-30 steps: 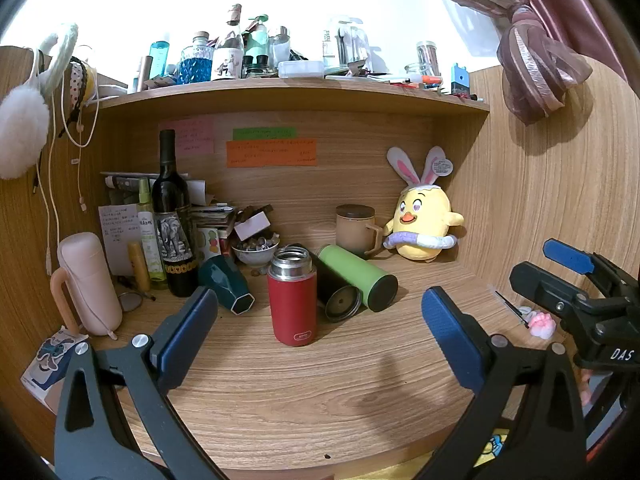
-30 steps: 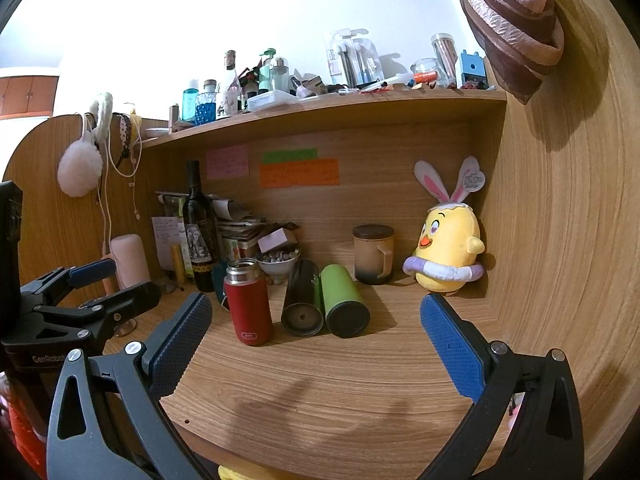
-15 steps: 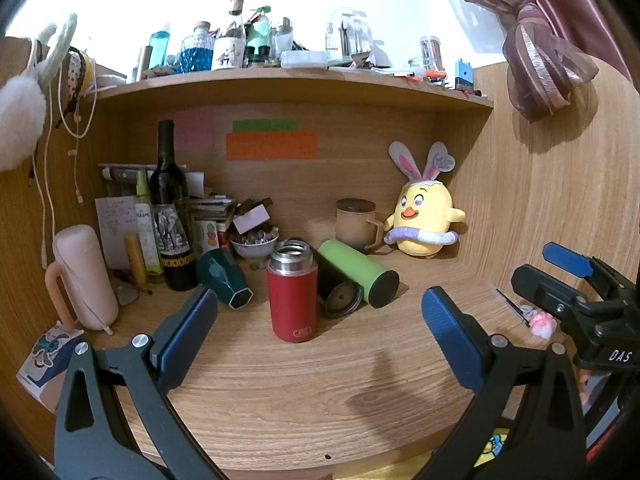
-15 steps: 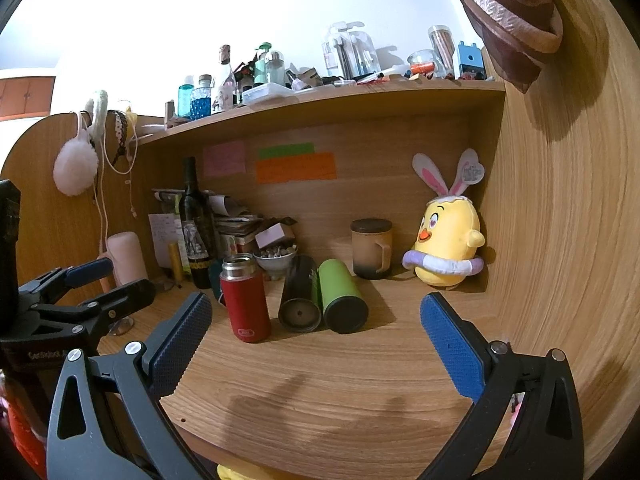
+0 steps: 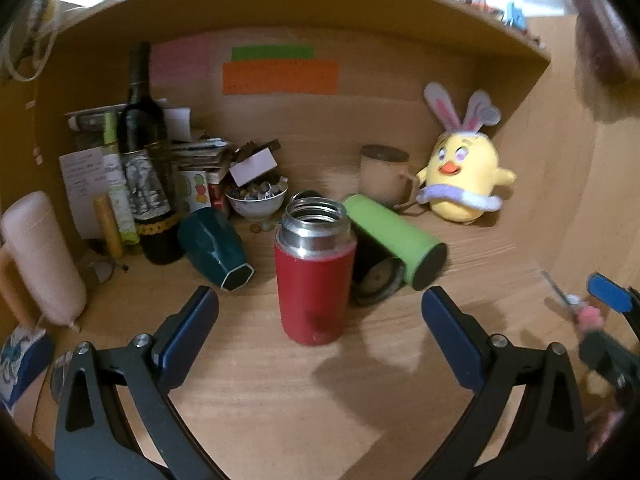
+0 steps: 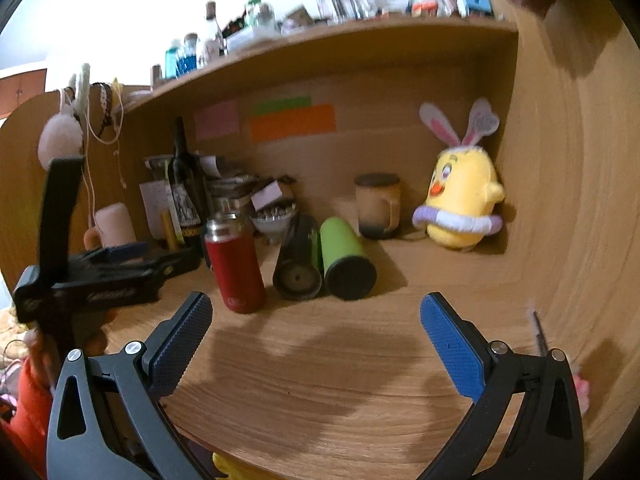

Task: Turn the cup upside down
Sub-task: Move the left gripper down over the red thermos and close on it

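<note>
A red cup with a steel open mouth [image 5: 314, 272] stands upright on the wooden desk; it also shows in the right wrist view [image 6: 236, 266]. My left gripper [image 5: 320, 312] is open, its blue pads either side of the cup and just short of it, holding nothing. My right gripper [image 6: 316, 316] is open and empty, to the right of the cup over bare desk. The left gripper body shows at the left of the right wrist view [image 6: 100, 276].
A black flask [image 5: 374, 270] and a green flask [image 5: 394, 236] lie right behind the cup. A teal cup [image 5: 214, 246] lies on its side left of it. A wine bottle [image 5: 146, 160], a pink jug [image 5: 38, 256], a brown mug [image 5: 384, 174] and a yellow plush chick [image 5: 462, 176] stand around.
My left gripper has moved forward and down toward the red cup, which now sits between its open fingers. The right gripper moved slightly closer to the desk.
</note>
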Demonstrator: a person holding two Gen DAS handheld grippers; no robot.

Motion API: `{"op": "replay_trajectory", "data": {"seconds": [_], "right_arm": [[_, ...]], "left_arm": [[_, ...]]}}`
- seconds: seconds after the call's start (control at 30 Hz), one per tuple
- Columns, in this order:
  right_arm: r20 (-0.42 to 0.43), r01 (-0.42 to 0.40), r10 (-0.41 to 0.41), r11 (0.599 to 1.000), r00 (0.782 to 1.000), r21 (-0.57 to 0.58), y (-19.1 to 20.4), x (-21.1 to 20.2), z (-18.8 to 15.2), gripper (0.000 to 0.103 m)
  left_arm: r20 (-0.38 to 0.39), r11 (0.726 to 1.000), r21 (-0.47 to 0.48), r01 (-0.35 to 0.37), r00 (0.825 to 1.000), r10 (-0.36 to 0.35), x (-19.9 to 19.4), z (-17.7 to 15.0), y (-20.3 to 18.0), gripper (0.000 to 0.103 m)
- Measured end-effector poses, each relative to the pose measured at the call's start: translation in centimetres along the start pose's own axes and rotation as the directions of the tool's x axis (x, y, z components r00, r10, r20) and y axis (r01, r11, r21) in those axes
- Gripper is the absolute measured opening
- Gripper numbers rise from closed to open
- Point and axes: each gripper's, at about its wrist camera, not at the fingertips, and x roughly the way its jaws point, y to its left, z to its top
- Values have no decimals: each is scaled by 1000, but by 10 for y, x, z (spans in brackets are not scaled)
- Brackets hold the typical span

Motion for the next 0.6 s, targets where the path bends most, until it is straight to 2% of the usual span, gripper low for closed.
{"op": "replay_trajectory", "data": {"seconds": [0.07, 0.13, 0.2, 0.33, 0.43, 0.6], "right_arm": [[-29, -14, 15, 1000, 999, 12, -2, 10, -4, 103], [-66, -40, 41, 999, 997, 23, -5, 21, -9, 103], [-90, -56, 59, 998, 994, 32, -7, 29, -13, 103], [-130, -81, 87, 995, 988, 51, -10, 44, -21, 103], [-153, -107, 117, 992, 981, 72, -13, 52, -26, 103], [-173, -132, 147, 986, 974, 97, -15, 59, -29, 103]], "left_arm": [[-25, 1000, 8, -24, 999, 24, 19, 4, -2, 96], [-65, 1000, -6, -7, 998, 7, 36, 8, 0, 83], [-100, 999, -36, 6, 995, -10, 51, 12, 4, 81], [-123, 998, -57, 7, 992, -14, 67, 16, 4, 68], [-132, 998, -70, 8, 991, -17, 72, 18, 5, 63], [-137, 997, -69, 22, 990, -31, 66, 17, 6, 62]]}}
